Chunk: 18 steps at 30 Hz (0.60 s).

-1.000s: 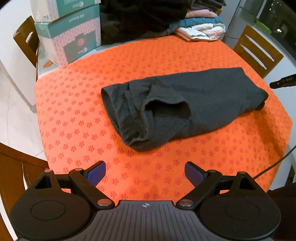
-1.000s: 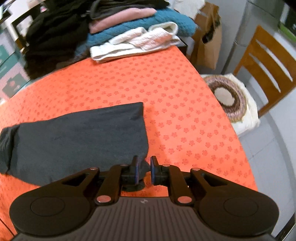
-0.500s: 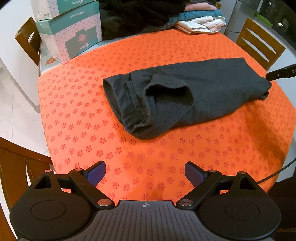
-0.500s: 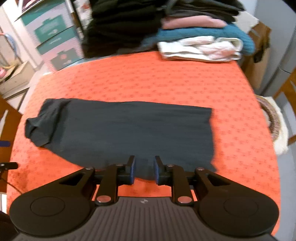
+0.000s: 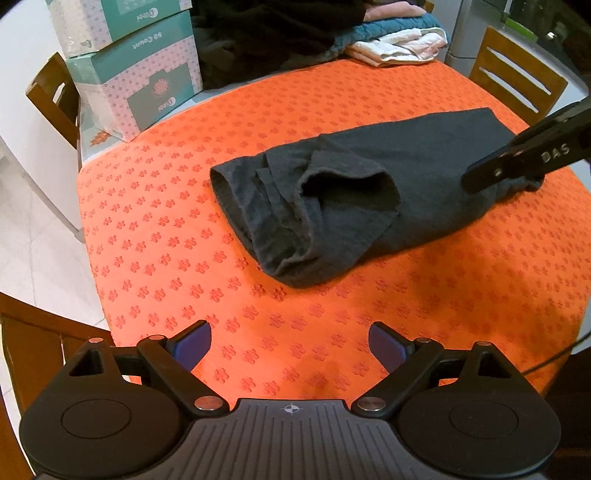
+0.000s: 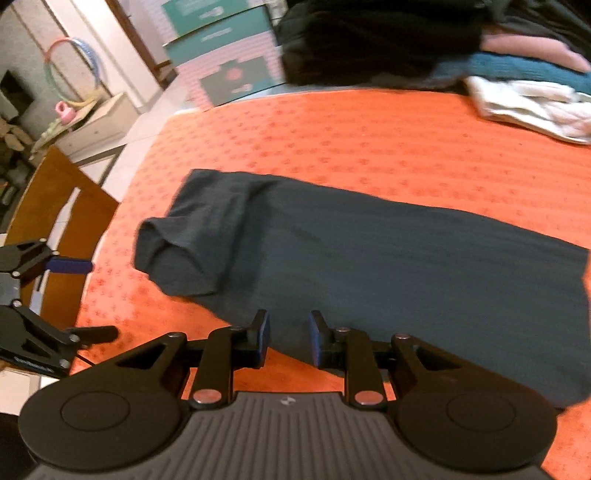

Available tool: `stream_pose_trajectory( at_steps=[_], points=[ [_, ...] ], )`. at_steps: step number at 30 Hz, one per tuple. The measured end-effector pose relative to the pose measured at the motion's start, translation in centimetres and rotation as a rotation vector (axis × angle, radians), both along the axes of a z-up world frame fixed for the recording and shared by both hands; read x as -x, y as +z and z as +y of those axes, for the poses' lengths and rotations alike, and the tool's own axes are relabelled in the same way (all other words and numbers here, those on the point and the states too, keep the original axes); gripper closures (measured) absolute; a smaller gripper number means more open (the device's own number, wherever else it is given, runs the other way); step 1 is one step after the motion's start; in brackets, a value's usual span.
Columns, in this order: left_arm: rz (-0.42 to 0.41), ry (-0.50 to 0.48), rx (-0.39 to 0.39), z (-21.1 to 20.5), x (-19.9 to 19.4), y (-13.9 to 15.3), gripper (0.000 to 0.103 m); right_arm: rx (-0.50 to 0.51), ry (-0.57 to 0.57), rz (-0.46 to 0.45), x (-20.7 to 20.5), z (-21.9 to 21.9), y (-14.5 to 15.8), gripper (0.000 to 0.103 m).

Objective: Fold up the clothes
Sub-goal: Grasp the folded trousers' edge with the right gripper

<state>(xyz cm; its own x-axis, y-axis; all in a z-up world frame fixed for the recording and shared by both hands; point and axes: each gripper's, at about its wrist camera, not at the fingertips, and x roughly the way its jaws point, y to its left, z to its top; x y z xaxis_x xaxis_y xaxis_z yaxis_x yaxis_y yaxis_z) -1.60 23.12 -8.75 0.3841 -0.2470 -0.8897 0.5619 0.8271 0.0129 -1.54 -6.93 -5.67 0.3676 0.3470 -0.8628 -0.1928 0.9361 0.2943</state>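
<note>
Dark grey garment (image 6: 369,266) stretched crosswise just ahead of right gripper (image 6: 287,334), narrowly parted and empty at its near edge; well ahead of left gripper (image 5: 290,341), spread wide, sleeve end nearest.

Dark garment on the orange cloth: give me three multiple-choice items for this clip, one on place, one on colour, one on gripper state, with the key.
1. Where does the dark garment lie?
A. On the orange tablecloth
B. On a chair seat
C. On top of the boxes

2. What colour is the folded piece directly above the white cloth in the stack?
A. Yellow
B. Teal
C. Red

3. How does the left gripper stand?
A. Shut on the garment
B. Open, short of the garment
C. Shut on a box

Key: A, the garment is spread flat on the patterned cloth; B, a teal knit sits over the white one; B, its jaws are wide apart above bare cloth.
</note>
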Motion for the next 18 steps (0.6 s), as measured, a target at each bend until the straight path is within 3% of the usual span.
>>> stream_pose_trajectory(
  at_steps=[8, 12, 18],
  points=[
    [-0.059, -0.017, 0.007, -0.7, 0.2, -0.5, 0.012, -0.053, 0.082, 0.030, -1.3, 4.7, -1.1, 0.077],
    [-0.072, -0.028, -0.007, -1.7, 0.0, -1.3, 0.020, -0.058, 0.061, 0.036, -2.3, 5.7, -1.9, 0.077],
    [-0.064, -0.011, -0.002, -2.7, -0.3, -2.4, 0.043, -0.092, -0.090, 0.074, -3.6, 5.5, -3.6, 0.077]
  ],
)
